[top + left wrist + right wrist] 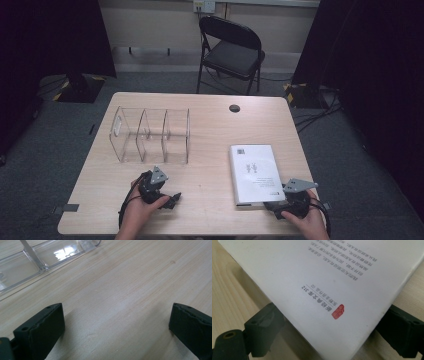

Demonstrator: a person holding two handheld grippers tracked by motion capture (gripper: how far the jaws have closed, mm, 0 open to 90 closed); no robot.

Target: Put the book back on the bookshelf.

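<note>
On the left of the worktop (210,125) our left gripper (172,201) rests low near the front edge, fingers (41,327) wide apart, nothing between them but bare wood. Just beyond it stands the clear divider rack (150,134), three slots, all vacant. Likely that's where the book goes.

Moving right: the white book (255,172) lies flat near the right front corner, spine toward the middle. Our right gripper (280,206) is at its near right corner; in the right gripper view the fingers (262,327) stand apart with the book's corner (324,302) between them, one finger under the cover's edge by the look of it, pads not yet pressing.

Step in hand, as we judge it: grasp the book. To do it well, we push deeper past the corner before closing, so the grip takes the whole block and not only the cover. Close firmly, lift level. Left gripper can steady the rack.
</note>
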